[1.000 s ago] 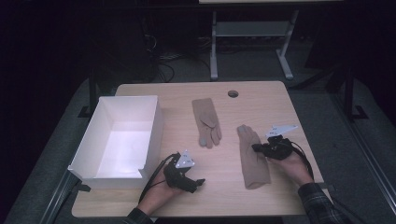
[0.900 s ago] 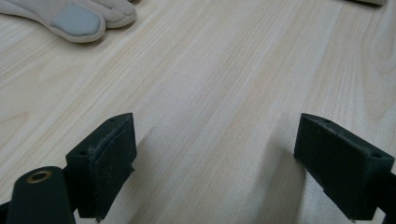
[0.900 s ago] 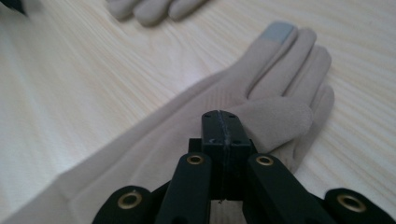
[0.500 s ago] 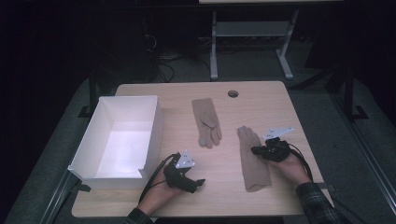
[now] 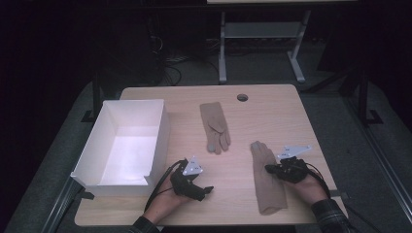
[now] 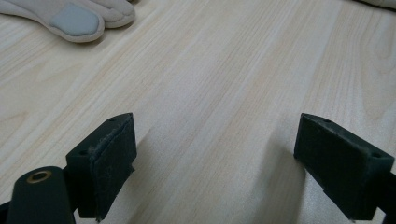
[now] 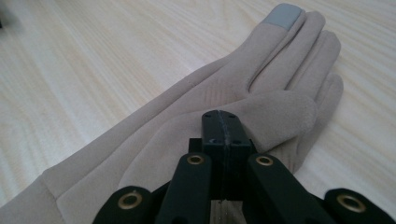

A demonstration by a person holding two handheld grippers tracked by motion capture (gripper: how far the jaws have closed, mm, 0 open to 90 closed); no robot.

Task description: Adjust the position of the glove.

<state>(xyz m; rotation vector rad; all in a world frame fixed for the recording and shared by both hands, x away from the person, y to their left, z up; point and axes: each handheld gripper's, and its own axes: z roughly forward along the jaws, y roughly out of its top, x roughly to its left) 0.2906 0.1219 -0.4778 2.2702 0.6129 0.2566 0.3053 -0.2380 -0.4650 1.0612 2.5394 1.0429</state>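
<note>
Two beige gloves lie flat on the wooden table. The near glove lies at the right front, with its fingers pointing away from me. My right gripper hovers over its palm from the right; in the right gripper view its jaws are shut together just above the glove, near the thumb, with no fabric visibly pinched. The far glove lies mid-table, its grey-tipped fingers toward me. My left gripper rests low at the front, open over bare wood, with the far glove's fingertips ahead of it.
A white open box stands on the table's left side, just left of my left hand. A round cable hole sits near the back edge. Bare wood lies between the two gloves and the front edge.
My right gripper has slid toward the table's near edge, staying over the near glove with its jaws shut. The left gripper and both gloves have stayed put.
</note>
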